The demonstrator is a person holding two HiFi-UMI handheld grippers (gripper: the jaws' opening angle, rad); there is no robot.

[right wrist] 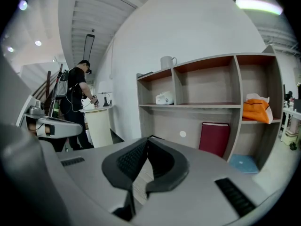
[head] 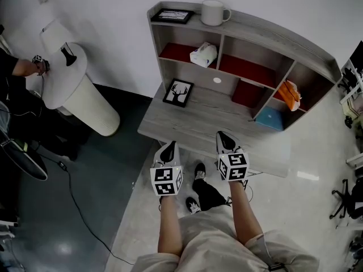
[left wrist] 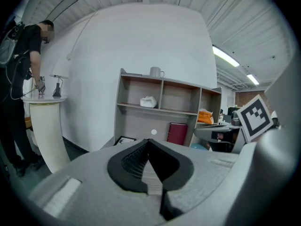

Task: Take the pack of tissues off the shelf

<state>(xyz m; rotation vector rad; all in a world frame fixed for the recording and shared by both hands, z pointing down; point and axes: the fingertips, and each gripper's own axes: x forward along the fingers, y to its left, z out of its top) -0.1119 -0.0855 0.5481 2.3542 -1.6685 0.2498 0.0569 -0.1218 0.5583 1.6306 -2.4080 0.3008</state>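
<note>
The pack of tissues [head: 203, 54] is white and crumpled and lies in the upper left compartment of the grey shelf unit [head: 272, 30]. It also shows in the left gripper view [left wrist: 147, 101] and the right gripper view [right wrist: 164, 98]. My left gripper [head: 169, 146] hovers at the desk's near edge, well short of the shelf, its jaws shut and empty [left wrist: 148, 141]. To its right, over the desktop's front, my right gripper [head: 224, 135] is likewise shut with nothing between its jaws [right wrist: 148, 138]. Both point toward the shelf.
A white mug [head: 214, 12] and a framed picture [head: 172, 16] stand on the shelf top. A deer picture [head: 178, 92], a red book [head: 247, 93], an orange bundle [head: 289, 95] and a blue book [head: 270, 118] occupy the lower parts. At left a person [head: 14, 72] stands by a white pedestal [head: 74, 89].
</note>
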